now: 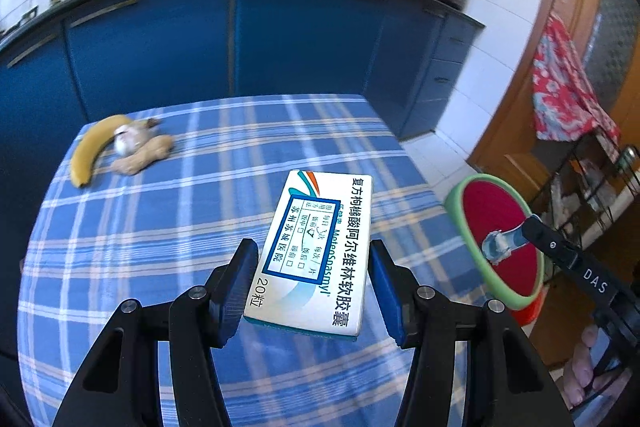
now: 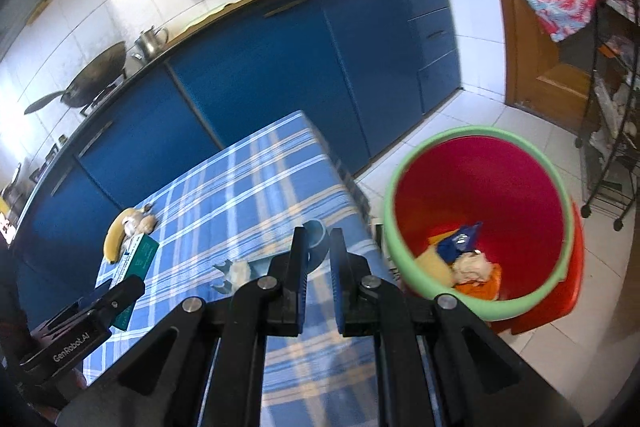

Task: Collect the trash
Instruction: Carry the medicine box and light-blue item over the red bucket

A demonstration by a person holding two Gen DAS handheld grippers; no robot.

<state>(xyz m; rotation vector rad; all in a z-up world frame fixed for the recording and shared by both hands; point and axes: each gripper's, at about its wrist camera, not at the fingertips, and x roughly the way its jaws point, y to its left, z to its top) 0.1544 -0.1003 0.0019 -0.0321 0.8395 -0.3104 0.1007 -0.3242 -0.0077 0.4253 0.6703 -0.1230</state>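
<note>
A white medicine box (image 1: 316, 251) with blue print sits between the fingers of my left gripper (image 1: 314, 267), a little above the checked table (image 1: 160, 227); the pads (image 1: 240, 283) stand at its sides with small gaps showing. The box also shows in the right wrist view (image 2: 138, 259). My right gripper (image 2: 318, 263) is shut on a blue plastic scoop (image 2: 316, 243) with a whitish wad stuck on it (image 2: 240, 273); in the left wrist view the scoop (image 1: 500, 245) is over the red bin with a green rim (image 2: 480, 219). The bin holds several scraps.
A banana (image 1: 90, 147), a garlic bulb (image 1: 126, 139) and a ginger root (image 1: 144, 155) lie at the table's far left corner. Blue cabinets (image 1: 240, 35) stand behind. A wire rack (image 2: 612, 131) with a red cloth stands at the right.
</note>
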